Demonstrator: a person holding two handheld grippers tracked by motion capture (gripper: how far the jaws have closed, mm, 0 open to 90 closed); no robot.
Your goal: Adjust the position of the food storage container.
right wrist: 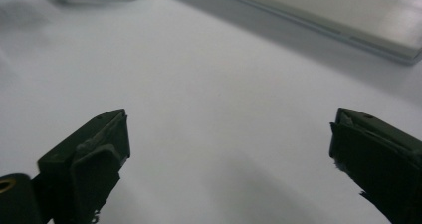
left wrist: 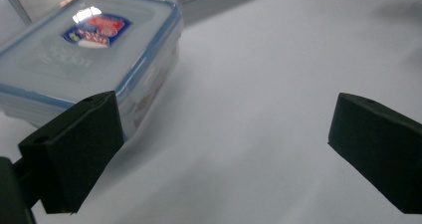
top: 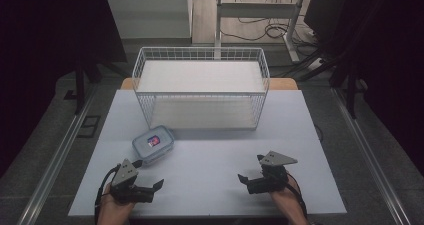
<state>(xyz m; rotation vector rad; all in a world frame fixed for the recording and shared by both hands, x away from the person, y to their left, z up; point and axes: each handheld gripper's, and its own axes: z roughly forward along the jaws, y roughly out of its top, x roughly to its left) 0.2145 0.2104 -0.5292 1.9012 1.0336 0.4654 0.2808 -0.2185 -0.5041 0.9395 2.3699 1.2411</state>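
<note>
Food container (top: 153,144), a flat rectangular plastic box with a clear snap-on lid edged in blue, lies on the desk (top: 215,185) toward its left edge, between the near edge and the white wire basket (top: 201,87) that stands at the far edge. It sits turned at an angle to the desk's edges, one corner pointing at the left tongs (top: 152,185), which probably makes that corner the easiest place to take hold.

The left tongs rest near the desk's near-left corner, just beside the container but apart from it, jaws spread wide with nothing between them. In the left gripper view the container (left wrist: 89,59) lies just beyond the left-hand jaw, so I judge the hand is lined up for a reach rather than a grip. The right tongs (top: 250,175) rest toward the near-right corner, well apart from the container, also spread wide and holding nothing; their jaws point across the desk toward the left, perhaps ready to steady or receive.

The basket stands open at the top with a pale shelf across it, a likely destination, though that is a guess.

A sticker (left wrist: 97,29) in red, blue and white sits on the lid near one corner; it carries print, but the lettering is too blurred to read. Faint embossing on the lid is likewise illegible.
</note>
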